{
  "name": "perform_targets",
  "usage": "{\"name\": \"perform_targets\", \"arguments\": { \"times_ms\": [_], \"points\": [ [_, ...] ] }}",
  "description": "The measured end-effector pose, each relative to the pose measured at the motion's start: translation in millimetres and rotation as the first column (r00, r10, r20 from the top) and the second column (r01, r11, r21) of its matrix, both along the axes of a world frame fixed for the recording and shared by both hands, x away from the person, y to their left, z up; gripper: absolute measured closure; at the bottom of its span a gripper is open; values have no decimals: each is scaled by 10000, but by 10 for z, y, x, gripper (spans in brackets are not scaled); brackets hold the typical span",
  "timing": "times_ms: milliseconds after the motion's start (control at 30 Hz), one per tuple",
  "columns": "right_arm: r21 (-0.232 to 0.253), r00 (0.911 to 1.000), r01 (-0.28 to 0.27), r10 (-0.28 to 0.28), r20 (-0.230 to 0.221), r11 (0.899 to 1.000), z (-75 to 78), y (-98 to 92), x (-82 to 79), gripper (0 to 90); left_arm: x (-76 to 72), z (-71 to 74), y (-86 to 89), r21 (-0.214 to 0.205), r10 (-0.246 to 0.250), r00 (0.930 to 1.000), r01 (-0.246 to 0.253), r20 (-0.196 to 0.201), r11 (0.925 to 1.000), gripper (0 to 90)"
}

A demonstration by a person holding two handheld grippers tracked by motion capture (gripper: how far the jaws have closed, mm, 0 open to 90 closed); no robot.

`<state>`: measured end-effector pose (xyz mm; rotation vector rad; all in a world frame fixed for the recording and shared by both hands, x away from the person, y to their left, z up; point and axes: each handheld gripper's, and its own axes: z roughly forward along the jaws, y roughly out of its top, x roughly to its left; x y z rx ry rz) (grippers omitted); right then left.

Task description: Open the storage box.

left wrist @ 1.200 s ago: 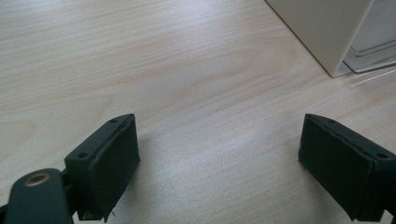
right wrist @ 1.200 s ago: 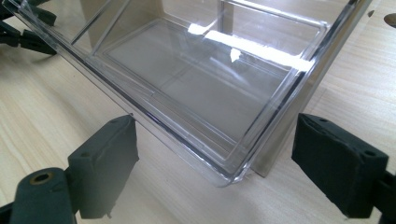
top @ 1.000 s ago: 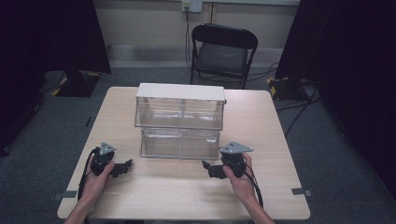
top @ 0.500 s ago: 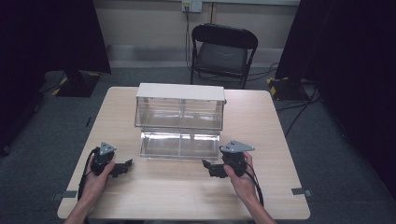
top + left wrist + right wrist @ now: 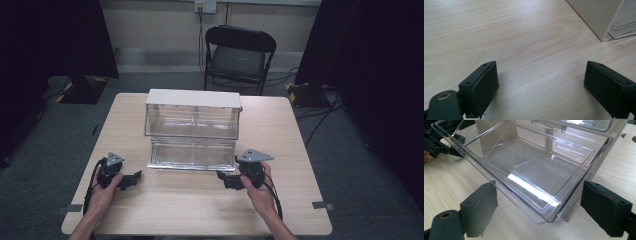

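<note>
I am resting both grippers, left [image 5: 134, 179] and right [image 5: 223, 179], jaws spread and empty, on the table [image 5: 200, 210] as the clear lower drawer [image 5: 192, 154] is sitting pulled out of the cabinet [image 5: 192, 100], with nothing loaded yet

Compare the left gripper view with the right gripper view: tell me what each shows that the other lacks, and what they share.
Left gripper view alone: mostly bare table, with just the cabinet's pale side panel at the top right corner. Right gripper view alone: the inside of the pulled-out clear drawer, empty, its near corner between the jaws, plus the other gripper farther off. Shared: two black jaws standing wide apart, gripping nothing, and the light wood tabletop.
</note>
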<state>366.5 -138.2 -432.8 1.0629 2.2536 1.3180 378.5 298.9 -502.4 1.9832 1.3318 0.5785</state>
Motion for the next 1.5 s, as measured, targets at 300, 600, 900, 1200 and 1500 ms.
{"name": "perform_targets", "arguments": {
  "times_ms": [300, 600, 900, 1200, 1500],
  "points": [
    [157, 10000, -90, 90, 14, 9998, 46, -10, 4, 135, 0, 0, 0, 1, 3, 10000, -3, 5, 10000, 117],
    [317, 9998, -177, 176, 39, 9993, 90, -21, 12, 135, 0, 0, 0, -3, 0, 10000, 0, 1, 10000, 117],
    [483, 9998, -175, 174, 16, 9987, 126, -28, 14, 136, 0, 0, 0, 2, 2, 10000, -2, 4, 10000, 117],
    [489, 9995, -306, 308, -25, 9983, 149, 0, 32, 141, 0, 0, -1, -7, 2, 10000, -2, 4, 10000, 117],
    [596, 9995, -296, 299, -45, 9978, 163, 6, 41, 137, 0, 0, 0, 6, 5, 10000, -5, 5, 10000, 117]
  ]
}}
